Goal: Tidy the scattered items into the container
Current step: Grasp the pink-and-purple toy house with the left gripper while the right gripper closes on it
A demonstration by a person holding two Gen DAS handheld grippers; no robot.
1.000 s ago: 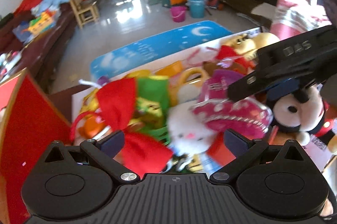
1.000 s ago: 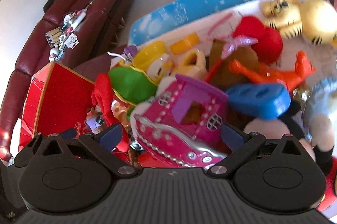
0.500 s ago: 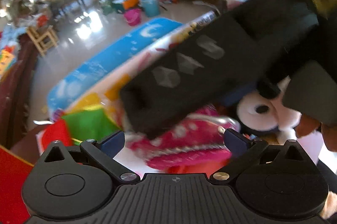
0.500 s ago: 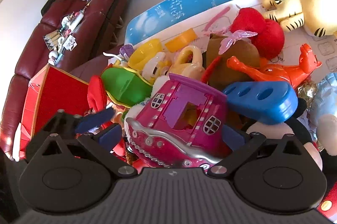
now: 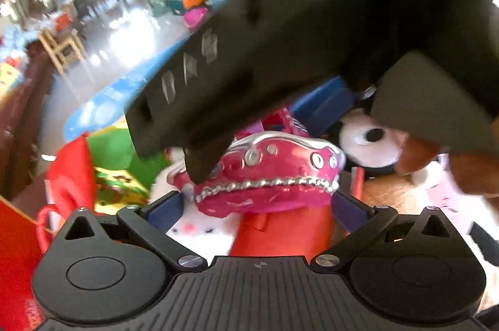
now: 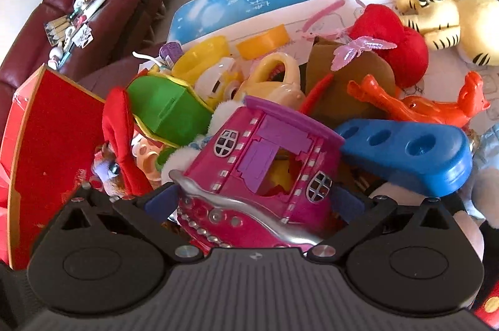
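**Right tongs clamped on the pink toy house amid the toy pile**

The right tongs (image 6: 254, 200) stood closed on a pink toy house (image 6: 265, 172) with purple trim and a silver scalloped edge, one blue pad pressed to each side of it. The house sat in a crowded heap of toys, touching a green foam block (image 6: 168, 112) on its left and a blue plastic piece with three holes (image 6: 405, 150) on its right. Behind lay a cream toy teapot (image 6: 274, 78), an orange plastic animal (image 6: 421, 103), a red plush (image 6: 389, 50) and a yellow tiger plush (image 6: 436, 16). A red box (image 6: 53, 137), lid raised, stood at the far left of the heap.

The left tongs (image 5: 255, 206) were spread wide and empty, with the house's silver-edged base (image 5: 265, 175) just ahead between the pads. The right tool's black body (image 5: 265, 56) filled most of that view, blurred.
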